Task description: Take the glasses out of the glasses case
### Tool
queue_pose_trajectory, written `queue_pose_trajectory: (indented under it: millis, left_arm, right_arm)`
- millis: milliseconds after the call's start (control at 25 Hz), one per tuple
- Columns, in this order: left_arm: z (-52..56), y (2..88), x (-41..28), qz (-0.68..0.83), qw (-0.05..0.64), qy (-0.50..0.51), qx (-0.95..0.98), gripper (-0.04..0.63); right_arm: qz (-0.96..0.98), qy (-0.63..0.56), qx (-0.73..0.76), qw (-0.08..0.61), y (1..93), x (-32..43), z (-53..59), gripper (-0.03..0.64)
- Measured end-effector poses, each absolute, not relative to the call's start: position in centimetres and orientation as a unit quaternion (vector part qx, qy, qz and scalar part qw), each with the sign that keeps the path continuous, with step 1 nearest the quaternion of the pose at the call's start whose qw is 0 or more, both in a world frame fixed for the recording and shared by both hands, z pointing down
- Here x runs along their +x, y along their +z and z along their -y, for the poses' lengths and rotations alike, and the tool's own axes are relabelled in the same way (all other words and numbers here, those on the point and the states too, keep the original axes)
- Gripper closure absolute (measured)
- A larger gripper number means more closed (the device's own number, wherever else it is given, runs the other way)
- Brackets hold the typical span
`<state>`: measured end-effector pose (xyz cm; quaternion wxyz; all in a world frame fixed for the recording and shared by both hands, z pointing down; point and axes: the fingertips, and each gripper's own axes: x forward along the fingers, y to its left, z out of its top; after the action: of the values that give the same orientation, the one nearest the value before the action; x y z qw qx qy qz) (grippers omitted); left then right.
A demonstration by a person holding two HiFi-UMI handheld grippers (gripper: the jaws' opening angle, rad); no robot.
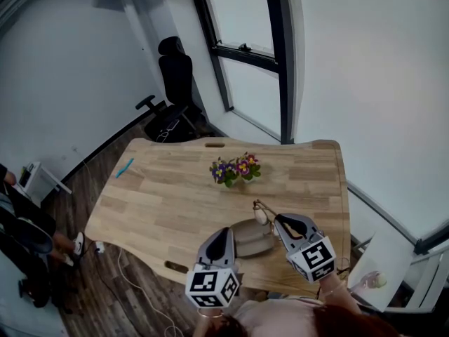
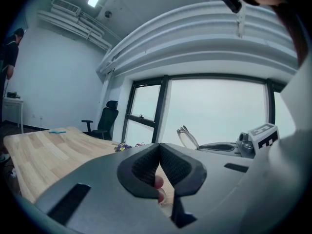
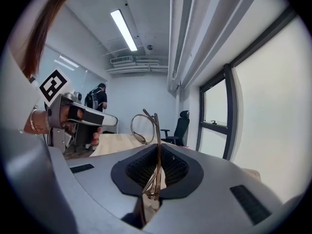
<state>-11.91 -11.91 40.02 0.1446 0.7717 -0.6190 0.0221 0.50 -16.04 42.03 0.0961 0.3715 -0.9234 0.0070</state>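
In the head view, a grey glasses case point(image 1: 251, 239) lies on the wooden table point(image 1: 168, 195) near its front edge, between my two grippers. My right gripper point(image 1: 278, 220) is shut on thin metal-framed glasses point(image 1: 261, 210), held up above the case's right end. In the right gripper view the glasses point(image 3: 145, 126) stand edge-on, a temple pinched between the pads point(image 3: 170, 167). My left gripper point(image 1: 223, 233) hovers at the case's left end. In its own view the left gripper point(image 2: 159, 147) is shut with nothing held, and the glasses point(image 2: 187, 136) show ahead in the right gripper point(image 2: 229, 147).
A small pot of purple and yellow flowers point(image 1: 236, 168) stands mid-table beyond the case. A blue object point(image 1: 124, 167) lies at the far left edge. A black office chair point(image 1: 175, 83) is by the window behind the table. A person point(image 3: 96, 99) stands in the background.
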Motion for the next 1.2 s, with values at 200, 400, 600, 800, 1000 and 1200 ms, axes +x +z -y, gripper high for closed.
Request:
queue_pose_trajectory:
  millis: [200,400,600,800,1000,1200]
  left_arm:
    - [12.1,39.8,-11.6,0.616,0.142,0.023,0.774,0.594]
    - [12.1,39.6,-11.7,0.613,0.143,0.020,0.777,0.594]
    - [12.3,39.3,-11.5,0.611,0.144,0.014,0.779,0.594]
    - [12.6,39.2,-11.5,0.610,0.145,0.013,0.779,0.595]
    - [13.0,39.3,-11.5,0.609,0.144,0.012,0.780,0.595]
    - [13.5,39.6,-11.3,0.606,0.147,0.015,0.781,0.595]
  right_arm:
    - [0.925,0.020,0.372,0.078,41.4,0.7,15.8,0.600]
    - [0.925,0.029,0.373,0.072,41.2,0.7,15.8,0.600]
    - [0.926,0.032,0.370,0.065,40.8,0.6,15.7,0.600]
    - [0.928,0.036,0.366,0.062,40.6,0.5,15.9,0.600]
    - [0.928,0.043,0.365,0.057,40.7,0.5,16.1,0.600]
    - [0.927,0.047,0.369,0.054,40.8,0.9,16.4,0.600]
